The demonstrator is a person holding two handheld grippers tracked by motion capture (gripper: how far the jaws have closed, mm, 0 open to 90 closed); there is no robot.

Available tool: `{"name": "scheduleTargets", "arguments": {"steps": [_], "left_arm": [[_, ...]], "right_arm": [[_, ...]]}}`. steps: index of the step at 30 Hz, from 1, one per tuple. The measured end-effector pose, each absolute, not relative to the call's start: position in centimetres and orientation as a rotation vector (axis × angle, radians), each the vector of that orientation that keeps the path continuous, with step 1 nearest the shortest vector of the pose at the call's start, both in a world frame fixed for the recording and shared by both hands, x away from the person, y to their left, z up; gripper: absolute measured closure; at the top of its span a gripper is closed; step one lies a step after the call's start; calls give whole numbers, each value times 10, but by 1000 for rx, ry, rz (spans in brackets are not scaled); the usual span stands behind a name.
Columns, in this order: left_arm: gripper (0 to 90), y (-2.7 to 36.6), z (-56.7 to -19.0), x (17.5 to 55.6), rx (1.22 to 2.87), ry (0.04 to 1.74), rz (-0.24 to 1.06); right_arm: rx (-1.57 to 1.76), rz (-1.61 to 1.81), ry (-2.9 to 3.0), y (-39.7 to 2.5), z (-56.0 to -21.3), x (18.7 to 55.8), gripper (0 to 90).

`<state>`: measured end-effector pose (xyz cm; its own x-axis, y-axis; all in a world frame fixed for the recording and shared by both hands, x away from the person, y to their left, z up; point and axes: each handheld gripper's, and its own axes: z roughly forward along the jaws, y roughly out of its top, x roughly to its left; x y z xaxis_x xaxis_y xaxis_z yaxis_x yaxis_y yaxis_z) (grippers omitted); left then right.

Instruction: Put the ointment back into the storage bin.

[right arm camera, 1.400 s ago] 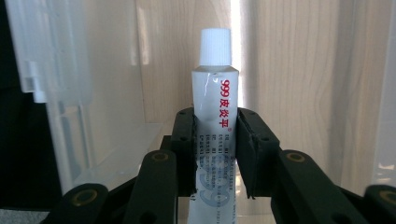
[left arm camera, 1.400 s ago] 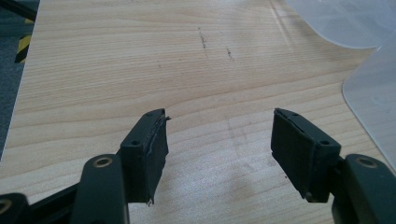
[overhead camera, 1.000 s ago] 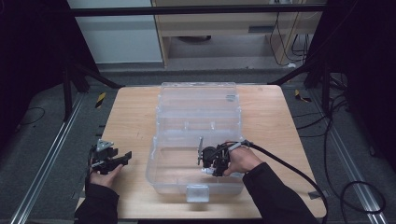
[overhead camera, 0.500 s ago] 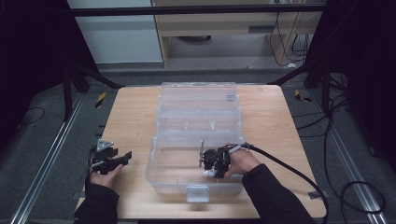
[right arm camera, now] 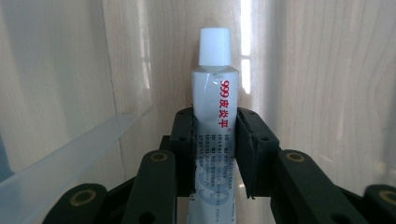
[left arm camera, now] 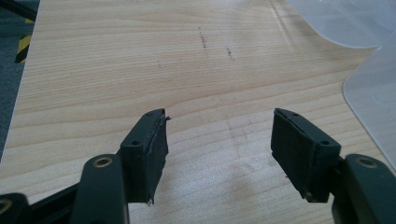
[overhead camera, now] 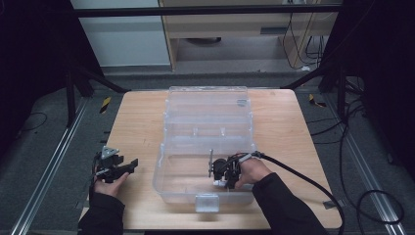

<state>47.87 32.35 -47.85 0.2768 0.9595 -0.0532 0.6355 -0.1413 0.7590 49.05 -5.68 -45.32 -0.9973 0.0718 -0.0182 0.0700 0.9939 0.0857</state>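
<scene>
A clear plastic box (overhead camera: 205, 142) with its lid thrown back lies open in the middle of the wooden table. My right gripper (overhead camera: 219, 172) reaches down into the box's near half. It is shut on a white tube (right arm camera: 215, 116) with a white cap and red print, and the cap points away from the jaws toward the box floor. My left gripper (overhead camera: 128, 166) rests low over bare wood to the left of the box. In the left gripper view its jaws stand wide apart with nothing between them (left arm camera: 219, 154).
The box's latch tab (overhead camera: 206, 201) faces the table's front edge. A ridge of the box (right arm camera: 70, 154) runs to the left of the tube. The box's rounded clear corner (left arm camera: 373, 93) lies right of my left gripper. Bare table (overhead camera: 137, 122) stretches left of the box.
My right gripper with the tube has shifted slightly nearer and lower inside the box. The left gripper has stayed where it was.
</scene>
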Motion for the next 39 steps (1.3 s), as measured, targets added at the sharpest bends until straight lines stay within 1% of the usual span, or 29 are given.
{"name": "scheduleTargets", "arguments": {"steps": [10, 18, 24, 28, 30, 33, 39], "left_arm": [[358, 324, -479, 479, 1864, 1438, 601], [358, 324, -479, 479, 1866, 1438, 597], [358, 323, -479, 479, 1867, 1439, 598], [358, 323, -479, 479, 1867, 1440, 598], [358, 323, -479, 479, 1868, 1440, 599], [358, 323, -479, 479, 1868, 1441, 599], [358, 323, -479, 479, 1868, 1442, 600]], "right_arm": [[99, 136, 3122, -57, -453, 491, 684], [116, 191, 3094, -61, -443, 491, 660], [177, 309, 3058, -71, -422, 490, 646], [307, 465, 3009, -86, -403, 488, 634], [313, 481, 2999, -89, -400, 488, 629], [368, 608, 2940, -103, -387, 484, 600], [484, 767, 2848, -124, -377, 479, 558]]}}
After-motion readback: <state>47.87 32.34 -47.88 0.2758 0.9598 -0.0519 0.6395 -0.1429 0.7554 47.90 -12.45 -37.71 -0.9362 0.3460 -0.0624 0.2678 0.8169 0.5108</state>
